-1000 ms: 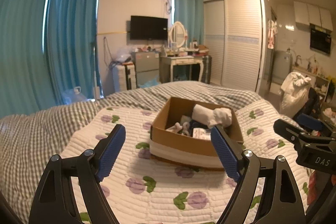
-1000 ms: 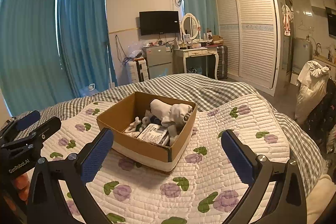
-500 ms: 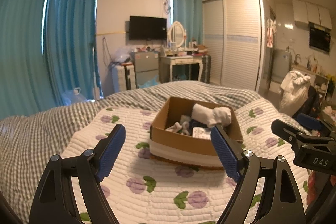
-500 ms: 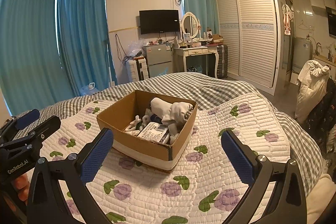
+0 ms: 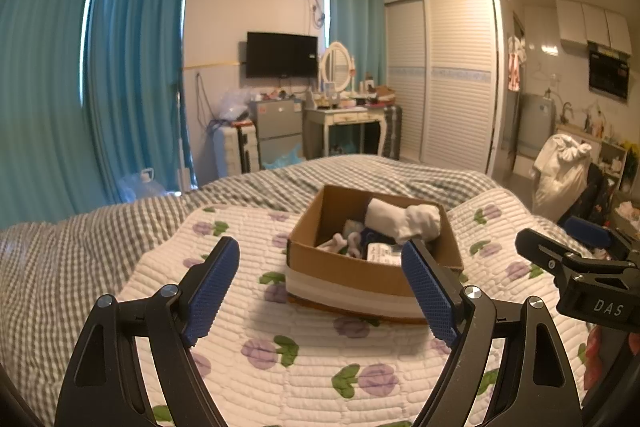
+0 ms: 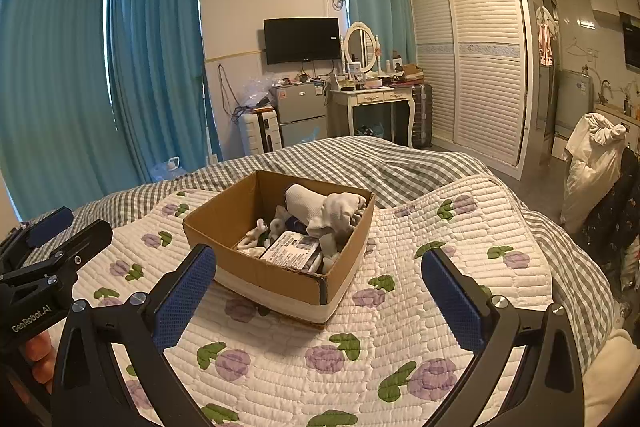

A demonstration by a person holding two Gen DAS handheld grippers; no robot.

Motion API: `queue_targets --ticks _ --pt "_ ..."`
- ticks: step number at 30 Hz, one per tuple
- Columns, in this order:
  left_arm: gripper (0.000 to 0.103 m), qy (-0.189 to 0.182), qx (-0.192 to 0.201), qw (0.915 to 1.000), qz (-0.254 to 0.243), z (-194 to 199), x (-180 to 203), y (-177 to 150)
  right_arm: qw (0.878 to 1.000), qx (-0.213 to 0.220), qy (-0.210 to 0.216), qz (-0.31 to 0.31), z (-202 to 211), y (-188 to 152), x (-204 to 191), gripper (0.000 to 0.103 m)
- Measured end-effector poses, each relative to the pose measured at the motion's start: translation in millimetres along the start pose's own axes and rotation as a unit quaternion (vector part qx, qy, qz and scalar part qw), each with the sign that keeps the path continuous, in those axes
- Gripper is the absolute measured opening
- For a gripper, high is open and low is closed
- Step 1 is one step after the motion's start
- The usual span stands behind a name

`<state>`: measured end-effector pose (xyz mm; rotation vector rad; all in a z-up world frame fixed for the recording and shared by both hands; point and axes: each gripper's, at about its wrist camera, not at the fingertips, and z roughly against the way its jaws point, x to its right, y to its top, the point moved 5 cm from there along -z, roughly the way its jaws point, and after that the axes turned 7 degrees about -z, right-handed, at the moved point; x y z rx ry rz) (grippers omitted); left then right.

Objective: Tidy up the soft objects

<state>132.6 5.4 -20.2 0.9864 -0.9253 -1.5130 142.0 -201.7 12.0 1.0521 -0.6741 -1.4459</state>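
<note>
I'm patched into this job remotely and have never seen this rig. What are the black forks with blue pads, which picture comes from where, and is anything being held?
There is no robot arm: a person holds a two-finger tool in each hand. Each picture comes from a fisheye camera looking along one tool's fingers. One view shows the left gripper, the other the right gripper. Both are open and hold nothing. Ahead, on a flowered quilt over the bed, sits a cardboard box holding a white rolled cloth, a labelled packet and other small items.

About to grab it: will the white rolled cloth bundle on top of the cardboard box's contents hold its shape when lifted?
The white rolled cloth bundle looks soft and creased, so it will probably sag or unroll. Likely light. It lies loosely on top, so it shouldn't snag.
</note>
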Motion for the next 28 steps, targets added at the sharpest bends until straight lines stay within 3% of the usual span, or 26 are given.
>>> queue_targets --ticks 28 --pt "0.084 0.009 0.012 0.9999 -0.007 5.5 -8.1 2.6 1.000 0.000 0.000 0.000 0.1 0.0 0.2 0.103"
